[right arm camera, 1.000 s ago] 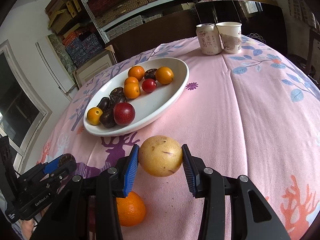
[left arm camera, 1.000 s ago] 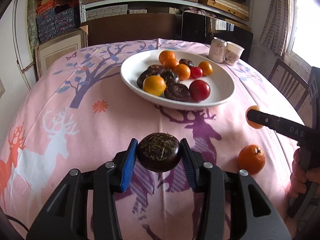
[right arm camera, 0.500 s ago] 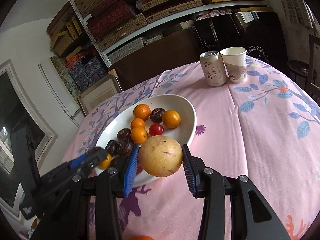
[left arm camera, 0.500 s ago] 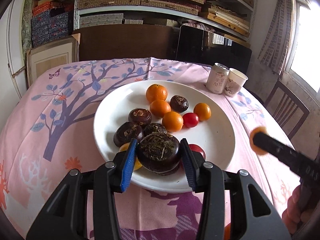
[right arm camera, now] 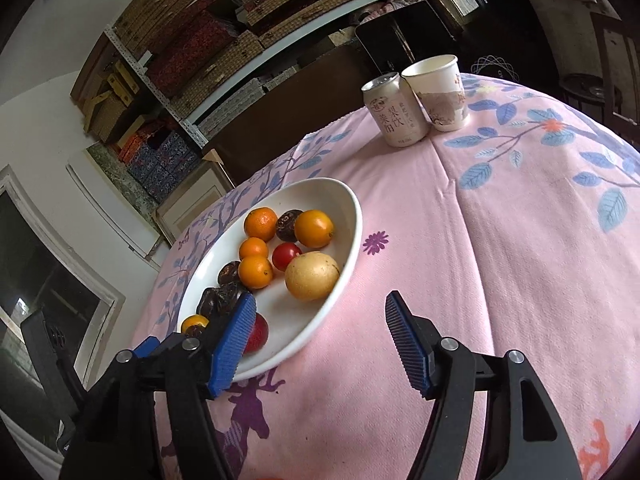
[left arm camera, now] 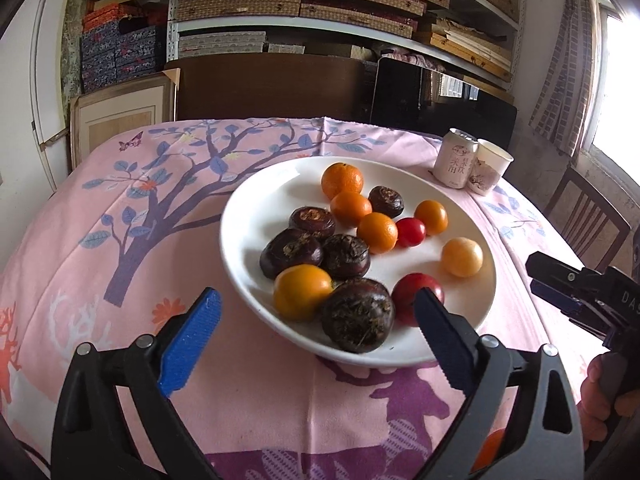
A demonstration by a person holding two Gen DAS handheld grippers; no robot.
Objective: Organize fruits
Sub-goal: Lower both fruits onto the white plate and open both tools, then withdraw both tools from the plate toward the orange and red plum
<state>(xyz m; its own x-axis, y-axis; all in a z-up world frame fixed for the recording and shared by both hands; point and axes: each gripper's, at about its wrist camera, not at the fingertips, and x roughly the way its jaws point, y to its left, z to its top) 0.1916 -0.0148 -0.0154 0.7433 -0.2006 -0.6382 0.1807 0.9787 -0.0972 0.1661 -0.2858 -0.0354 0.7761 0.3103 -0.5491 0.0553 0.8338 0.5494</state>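
Both hand-held grippers (left arm camera: 316, 324) (right arm camera: 320, 330) just opened, empty; fruit on plate (left arm camera: 248, 216).

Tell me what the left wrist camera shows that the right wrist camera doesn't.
Only the left view: the big dark fruit at the plate's near rim, between the open left gripper fingers, untouched; a wooden chair; a hand holding the right gripper. Only the right view: the right gripper head on, jaws just opened, empty. Both: white plate, yellow fruit, can, paper cup.
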